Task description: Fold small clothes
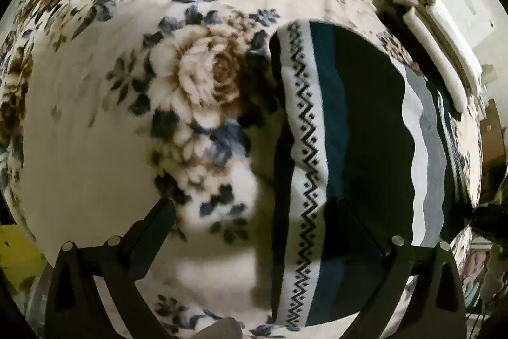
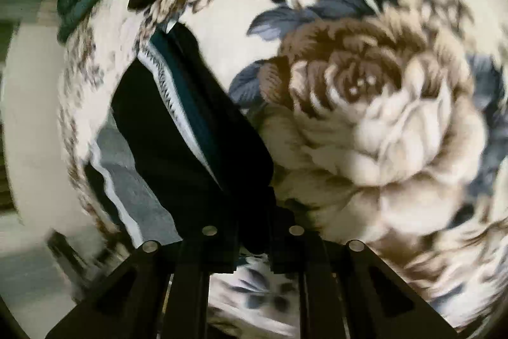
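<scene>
**Beside the big brown rose, a dark striped garment awaits its next fold**

On the floral blanket, right of the big brown rose, lies the small striped garment, dark with a zigzag band, part-folded as far as I can judge. The left gripper hangs over its near edge, tilted steeply down, jaws spread wide and gripping nothing. The right gripper also points steeply down with its jaws drawn nearly together at the garment's dark corner, left of the rose in its view; whether cloth is pinched I cannot tell. To fold well, catch matching corners, lift low, and lay edge onto edge without dragging the blanket.
</scene>
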Tool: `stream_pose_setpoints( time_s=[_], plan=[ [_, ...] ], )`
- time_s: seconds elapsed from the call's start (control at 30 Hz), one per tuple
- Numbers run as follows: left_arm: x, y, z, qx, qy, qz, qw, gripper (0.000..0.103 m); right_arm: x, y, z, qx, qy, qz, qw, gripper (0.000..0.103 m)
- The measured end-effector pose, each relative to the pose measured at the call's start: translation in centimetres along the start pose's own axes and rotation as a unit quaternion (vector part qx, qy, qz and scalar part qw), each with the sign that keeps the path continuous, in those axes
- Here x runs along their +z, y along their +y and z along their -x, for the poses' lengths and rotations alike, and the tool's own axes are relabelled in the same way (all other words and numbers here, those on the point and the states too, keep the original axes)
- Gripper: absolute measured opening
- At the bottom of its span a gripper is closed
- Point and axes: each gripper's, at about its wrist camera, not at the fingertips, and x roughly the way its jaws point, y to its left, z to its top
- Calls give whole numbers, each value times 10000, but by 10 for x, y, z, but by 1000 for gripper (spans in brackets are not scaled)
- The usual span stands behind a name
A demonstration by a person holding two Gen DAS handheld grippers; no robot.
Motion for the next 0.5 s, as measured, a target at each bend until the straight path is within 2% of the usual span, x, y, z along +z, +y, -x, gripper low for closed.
stream_pose_setpoints(
  time_s=[0.03, 0.07, 0.1, 0.13, 0.17, 0.2, 0.23, 0.27, 0.33, 0.4, 0.43, 0.5],
  plan=[
    [3, 4, -1, -47, -2, 92, 9999, 103, 2, 1, -4, 19, 140, 106, 9998, 16],
    [4, 6, -2, -79, -6, 154, 9998, 103, 4, 2, -9, 56, 340, 180, 9992, 22],
    [7, 10, -2, -129, -23, 256, 9996, 103, 10, 3, -15, 90, 542, 279, 9981, 37],
    [10, 13, -3, -196, -39, 328, 9993, 103, 15, 6, -16, 53, 586, 400, 9975, 46],
    [14, 16, -5, -336, -62, 442, 9984, 103, 20, 10, -15, 48, 546, 506, 9972, 63],
    [17, 18, -6, -412, -75, 511, 9978, 103, 28, 12, -13, 135, 478, 631, 9968, 74],
    [20, 19, -9, -532, -74, 579, 9969, 103, 38, 13, -14, 362, 477, 698, 9958, 79],
    [24, 20, -14, -802, -37, 665, 9945, 103, 50, 12, -20, 554, 543, 689, 9946, 85],
    [26, 19, -22, -1166, 81, 745, 9903, 103, 66, 6, -33, 933, 703, 649, 9910, 86],
    [25, 13, -32, -1569, 210, 691, 9850, 103, 85, 4, -61, 1377, 1053, 658, 9827, 86],
    [23, 10, -36, -1672, 247, 624, 9836, 103, 95, 1, -68, 1529, 1172, 678, 9789, 89],
    [20, 2, -45, -1834, 305, 455, 9815, 103, 102, 3, -86, 1832, 1432, 751, 9697, 99]
  ],
)
